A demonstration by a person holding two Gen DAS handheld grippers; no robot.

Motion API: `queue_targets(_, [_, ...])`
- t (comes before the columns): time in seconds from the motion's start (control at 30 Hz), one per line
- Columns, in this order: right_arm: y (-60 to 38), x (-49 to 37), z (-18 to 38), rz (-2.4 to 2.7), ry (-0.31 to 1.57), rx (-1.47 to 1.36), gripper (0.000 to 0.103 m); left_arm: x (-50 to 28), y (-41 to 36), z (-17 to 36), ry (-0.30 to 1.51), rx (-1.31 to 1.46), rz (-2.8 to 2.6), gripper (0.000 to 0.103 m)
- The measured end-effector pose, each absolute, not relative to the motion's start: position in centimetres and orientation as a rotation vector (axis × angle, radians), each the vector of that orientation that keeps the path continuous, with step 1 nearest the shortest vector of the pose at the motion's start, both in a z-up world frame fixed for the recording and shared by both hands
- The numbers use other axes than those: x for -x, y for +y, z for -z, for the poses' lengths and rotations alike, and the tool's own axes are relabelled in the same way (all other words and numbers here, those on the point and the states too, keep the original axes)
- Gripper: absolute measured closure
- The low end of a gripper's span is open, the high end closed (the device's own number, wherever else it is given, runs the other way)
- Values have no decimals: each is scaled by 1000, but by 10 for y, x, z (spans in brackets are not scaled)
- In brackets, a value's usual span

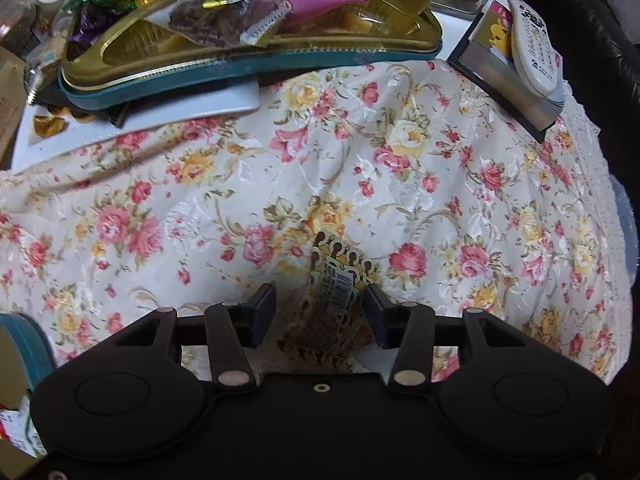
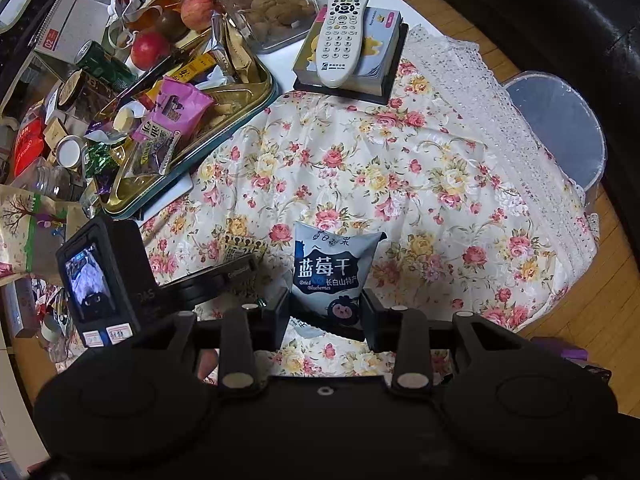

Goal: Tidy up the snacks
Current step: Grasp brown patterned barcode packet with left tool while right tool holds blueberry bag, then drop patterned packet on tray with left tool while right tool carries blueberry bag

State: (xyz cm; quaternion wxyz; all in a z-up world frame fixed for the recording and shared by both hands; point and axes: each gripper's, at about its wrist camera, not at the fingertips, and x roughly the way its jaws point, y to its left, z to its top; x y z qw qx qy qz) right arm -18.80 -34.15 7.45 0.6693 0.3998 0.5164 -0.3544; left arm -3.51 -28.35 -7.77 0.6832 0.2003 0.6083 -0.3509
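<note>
Two snack packets remain outside the gold tray [image 2: 256,92], both on the floral cloth [image 2: 400,168].
Right gripper [image 2: 325,312] clamps the dried-blueberry pouch [image 2: 330,268]; left gripper [image 1: 320,312] straddles the yellow packet [image 1: 340,276], jaws spread and unclosed. Tray already heaped; cloth between is bare, with the table's drop-off just right.

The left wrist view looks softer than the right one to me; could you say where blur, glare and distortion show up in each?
Left wrist view: the yellow snack packet between the tool's fingers is slightly blurred, glare streaks the gold tray, edges bow strongly. Right wrist view: the blueberry pouch print reads sharp, the remote is clear, the corners are dark and curved.
</note>
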Motion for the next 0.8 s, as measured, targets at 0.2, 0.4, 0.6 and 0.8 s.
queue_targets(0.2, [-340,185,-70,796,1184,-896,65,34,-283,82,1378,-413,771,45])
queue_targets(0.4, [-339,181,-67,799,1198,-887,65,39,-284,80,1355,-448,755,60])
queue_targets(0.6, [-336,176,-66,798,1211,-870,65,31,-272,63,1377,-386,695,63])
queue_targets(0.8, [-329,167,-67,786,1217,-843,65,9,-237,24,1390,-297,646,63])
